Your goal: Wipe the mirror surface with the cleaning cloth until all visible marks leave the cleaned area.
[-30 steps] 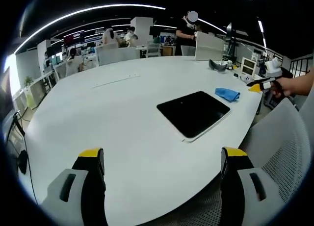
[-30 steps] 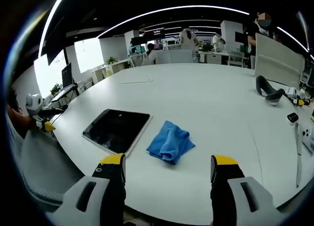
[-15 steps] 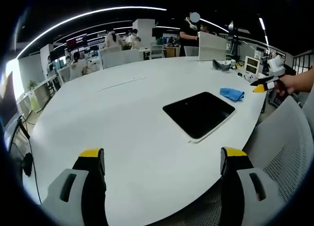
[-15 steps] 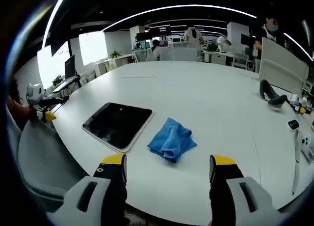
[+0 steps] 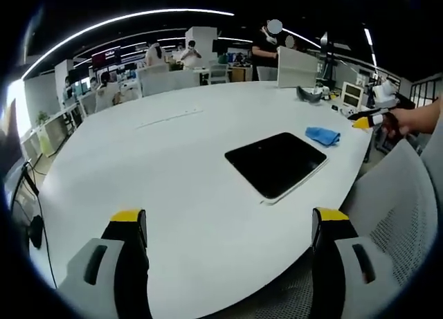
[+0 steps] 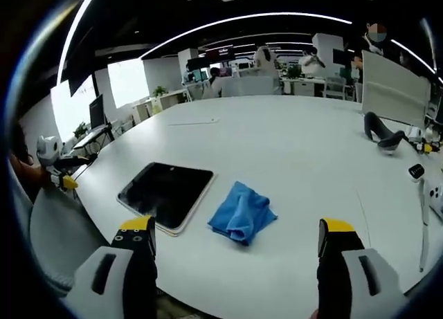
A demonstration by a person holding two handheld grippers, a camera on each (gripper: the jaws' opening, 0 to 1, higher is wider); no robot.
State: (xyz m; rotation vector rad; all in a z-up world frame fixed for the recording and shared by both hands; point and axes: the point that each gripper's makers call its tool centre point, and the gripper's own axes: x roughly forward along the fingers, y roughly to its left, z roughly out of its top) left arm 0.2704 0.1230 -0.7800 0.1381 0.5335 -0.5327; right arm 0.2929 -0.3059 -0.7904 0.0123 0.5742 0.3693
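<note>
A flat rectangular mirror with a dark reflective face and a pale frame (image 5: 276, 163) lies on the broad white oval surface (image 5: 166, 167), close to its near edge, and in the right gripper view the same mirror (image 6: 167, 194) sits left of centre with a crumpled blue cleaning cloth (image 6: 241, 212) just beside its right edge — apart from it, not touching. In the left gripper view the cloth (image 5: 322, 135) is a small blue heap beyond the mirror's far corner. The left tongs (image 5: 230, 225) stand wide, their yellow-tipped black jaws far apart over the near part of the surface and holding nothing. The right tongs (image 6: 235, 236) stand wide too, empty, with the cloth lying ahead between the lines of the jaws. The right tongs (image 5: 367, 120) also come into the left gripper view at the far right, held in a hand past the surface's edge — their opening cannot be told from there. A white mesh chair back (image 5: 398, 201) rises beside the surface. A dark curved object (image 6: 381, 131) rests farther off on the white top
</note>
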